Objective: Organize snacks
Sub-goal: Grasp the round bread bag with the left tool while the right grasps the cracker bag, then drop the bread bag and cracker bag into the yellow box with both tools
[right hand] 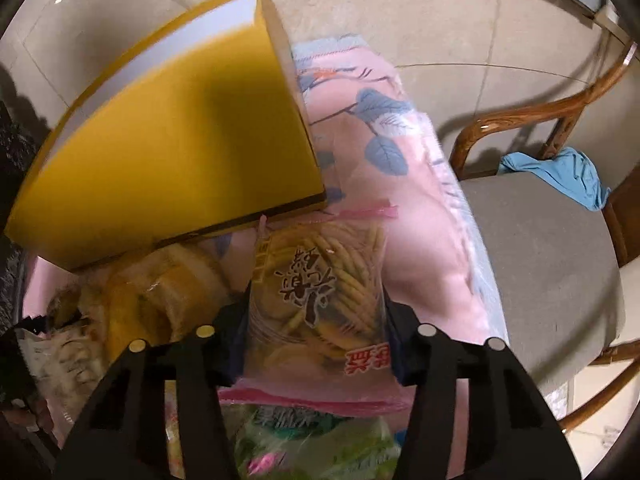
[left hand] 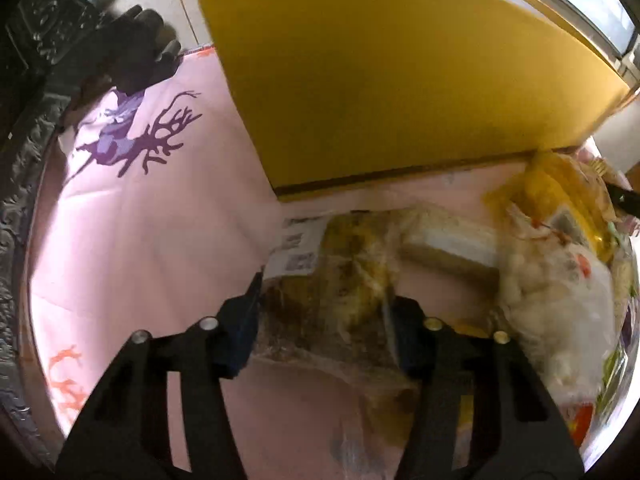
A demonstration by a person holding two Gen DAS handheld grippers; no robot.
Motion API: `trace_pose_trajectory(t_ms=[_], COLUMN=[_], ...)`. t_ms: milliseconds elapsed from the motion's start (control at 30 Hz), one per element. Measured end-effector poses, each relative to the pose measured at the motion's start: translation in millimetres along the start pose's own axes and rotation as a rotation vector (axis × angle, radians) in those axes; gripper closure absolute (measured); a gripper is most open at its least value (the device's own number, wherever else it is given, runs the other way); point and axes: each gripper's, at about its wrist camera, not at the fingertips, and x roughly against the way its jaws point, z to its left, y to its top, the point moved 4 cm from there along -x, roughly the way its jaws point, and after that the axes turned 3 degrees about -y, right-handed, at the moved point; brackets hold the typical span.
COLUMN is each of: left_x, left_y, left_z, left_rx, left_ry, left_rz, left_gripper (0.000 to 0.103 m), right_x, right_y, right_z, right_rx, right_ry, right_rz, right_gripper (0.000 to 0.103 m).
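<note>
Pink printed tablecloth [left hand: 152, 240] over the table, yellow box [left hand: 400, 92] beyond the claw, clear snack packets [left hand: 332, 280] between and beside the fingers, stick-snack bag [right hand: 320, 292] likewise

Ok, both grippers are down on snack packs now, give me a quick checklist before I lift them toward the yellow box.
1. Left gripper on a pack: ok, its fingers press both sides of the clear-wrapped brown snack pack.
2. Right gripper on a pack: ok, it squeezes the yellow stick-snack bag.
3. Only one pack per gripper: cannot tell, the white puffed-snack bag and the green-printed bag lie close by.
4. Yellow box open on top: ok, its white inner wall shows.
5. Space inside the box: cannot tell, the interior is hidden.
6. Pink printed tablecloth caught by the fingers: cannot tell.
</note>
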Motion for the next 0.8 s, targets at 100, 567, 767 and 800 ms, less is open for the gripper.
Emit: trace_pose_trajectory(t_ms=[100,567,767,800], left_x=[26,155,172,171], left_y=[0,94,163,172], left_z=[-2,9,1,-4], left_rx=[-0.008,0.167,0.164,0.133], left_ry=[0.011,0.039,0.019,0.035], left_rz=[-0.05,-0.321,-0.439,-0.443], left_gripper=[0.049,0.049,0.049,0.049], right_x=[31,170,182,179], right_y=[-2,75,140,147], right_z=[6,53,89,89], right_rx=[0.044,0.132,0.183,0.172], right_ry=[-0.024,0.103,0.177,0.191], right_rz=[-0.071,-0.416,-0.501,-0.49], right_gripper=[0.05,0.05,0.05,0.05])
